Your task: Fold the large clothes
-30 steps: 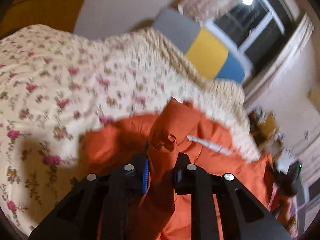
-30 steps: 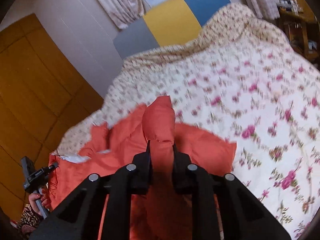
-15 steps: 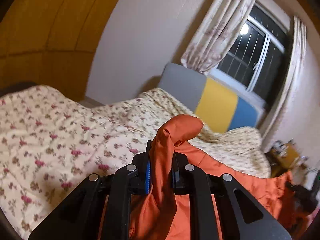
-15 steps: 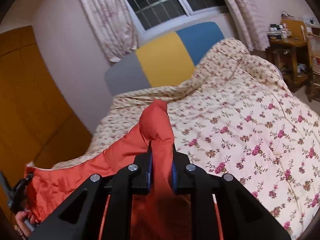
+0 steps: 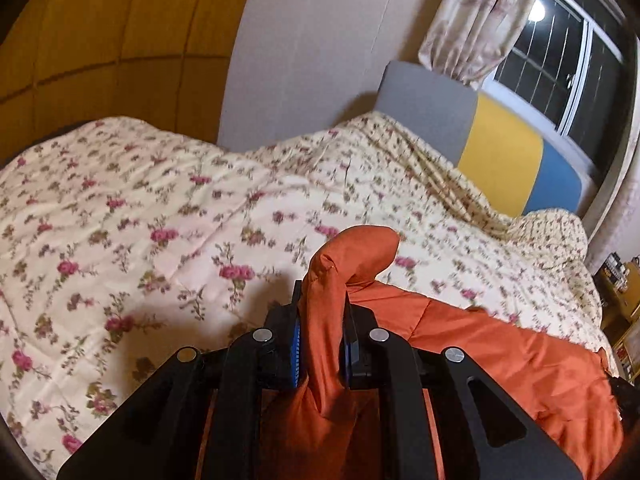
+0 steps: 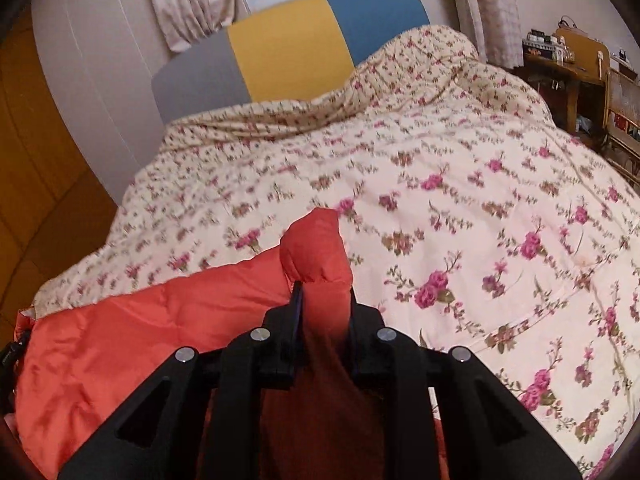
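Observation:
A large orange padded garment (image 5: 500, 352) stretches between both grippers above a floral bed. My left gripper (image 5: 323, 316) is shut on one pinched corner of it, and the cloth bulges out past the fingertips. My right gripper (image 6: 325, 312) is shut on the other corner of the garment (image 6: 140, 332), which spreads out to the left of it. The garment's lower part is hidden behind the gripper bodies.
A floral quilt (image 5: 160, 220) covers the bed, also shown in the right wrist view (image 6: 480, 220). A grey, yellow and blue headboard (image 6: 288, 48) stands under a curtained window (image 5: 560, 52). A wooden wardrobe (image 5: 100, 40) is on the left, cluttered wooden furniture (image 6: 580, 76) on the right.
Both grippers tilted up and lifted the garment, holding their corners. Since half a second ago they have tilted back down toward the bed. The garment hangs stretched and smoother between them.

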A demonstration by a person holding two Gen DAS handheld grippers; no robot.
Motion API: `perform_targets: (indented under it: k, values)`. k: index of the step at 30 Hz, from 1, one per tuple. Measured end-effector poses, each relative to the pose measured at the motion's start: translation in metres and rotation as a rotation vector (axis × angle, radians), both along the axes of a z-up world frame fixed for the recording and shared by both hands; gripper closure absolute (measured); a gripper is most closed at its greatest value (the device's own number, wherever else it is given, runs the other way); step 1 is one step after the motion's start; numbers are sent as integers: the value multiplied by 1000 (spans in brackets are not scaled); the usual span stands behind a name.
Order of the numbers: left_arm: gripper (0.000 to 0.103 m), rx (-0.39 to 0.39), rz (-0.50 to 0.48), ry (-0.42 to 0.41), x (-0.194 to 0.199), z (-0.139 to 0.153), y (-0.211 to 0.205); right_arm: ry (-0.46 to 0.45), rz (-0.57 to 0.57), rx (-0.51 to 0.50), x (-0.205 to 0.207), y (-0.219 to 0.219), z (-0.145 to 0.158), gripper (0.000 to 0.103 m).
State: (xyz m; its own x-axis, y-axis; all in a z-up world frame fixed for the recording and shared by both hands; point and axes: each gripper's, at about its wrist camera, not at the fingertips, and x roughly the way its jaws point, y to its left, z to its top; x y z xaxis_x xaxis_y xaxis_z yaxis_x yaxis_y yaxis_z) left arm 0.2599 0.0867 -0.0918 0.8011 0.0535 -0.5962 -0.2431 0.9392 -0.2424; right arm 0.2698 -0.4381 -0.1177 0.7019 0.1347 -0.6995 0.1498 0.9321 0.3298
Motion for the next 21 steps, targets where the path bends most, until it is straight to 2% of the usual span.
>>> perform_targets:
  k: [9, 14, 19, 21]
  values:
    - [86, -63, -17, 140, 22, -35, 2, 86, -26, 62, 12, -7, -30, 78]
    - [86, -87, -27, 185, 30, -45, 3, 110, -33, -18, 16, 4, -32, 77]
    - [86, -92, -28, 189, 30, -46, 2, 115, -36, -74, 18, 11, -32, 76]
    - [77, -82, -20, 196, 28, -43, 1, 115, -36, -87, 18, 12, -32, 76]
